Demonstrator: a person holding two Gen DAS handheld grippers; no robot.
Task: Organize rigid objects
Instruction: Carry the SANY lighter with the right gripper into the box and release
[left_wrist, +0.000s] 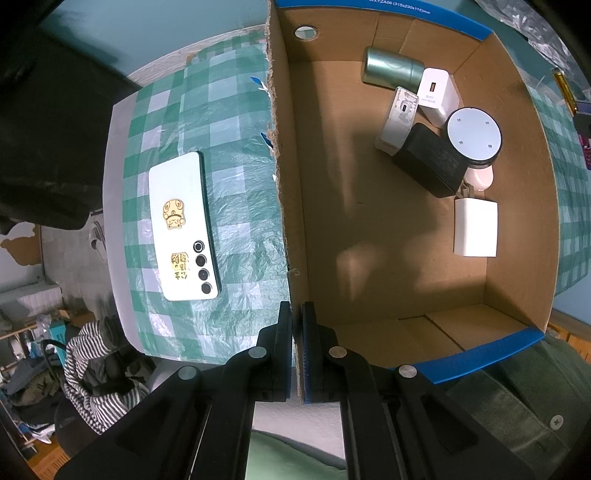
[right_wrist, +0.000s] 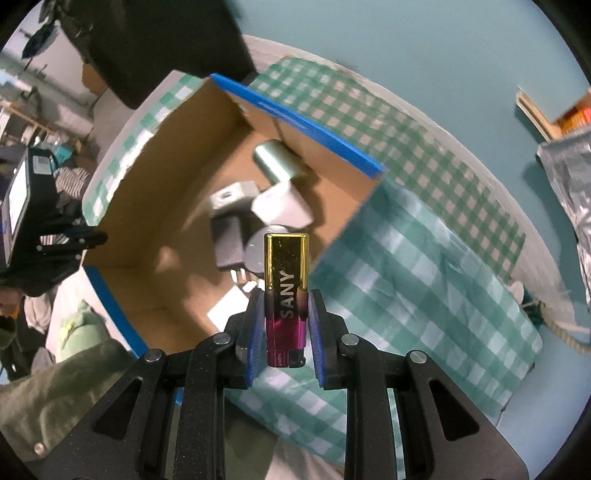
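Note:
An open cardboard box (left_wrist: 388, 240) with blue trim lies on the green checked cloth. Inside are a green cylinder (left_wrist: 391, 68), white chargers (left_wrist: 437, 90), a black adapter (left_wrist: 430, 162), a round grey disc (left_wrist: 474, 134) and a white block (left_wrist: 475, 227). My left gripper (left_wrist: 296, 314) points down and is shut on the box's torn left wall. My right gripper (right_wrist: 286, 295) is shut on a gold and magenta lighter (right_wrist: 286, 266) marked SANY, held upright above the box's (right_wrist: 177, 229) near right corner. The right view is blurred.
A white phone (left_wrist: 183, 225) lies face down on the cloth left of the box. Striped clothing (left_wrist: 96, 369) hangs below the table edge. A silver bag (right_wrist: 565, 177) and a cord (right_wrist: 554, 321) lie at the right. A green sleeve (left_wrist: 517, 398) is near the box.

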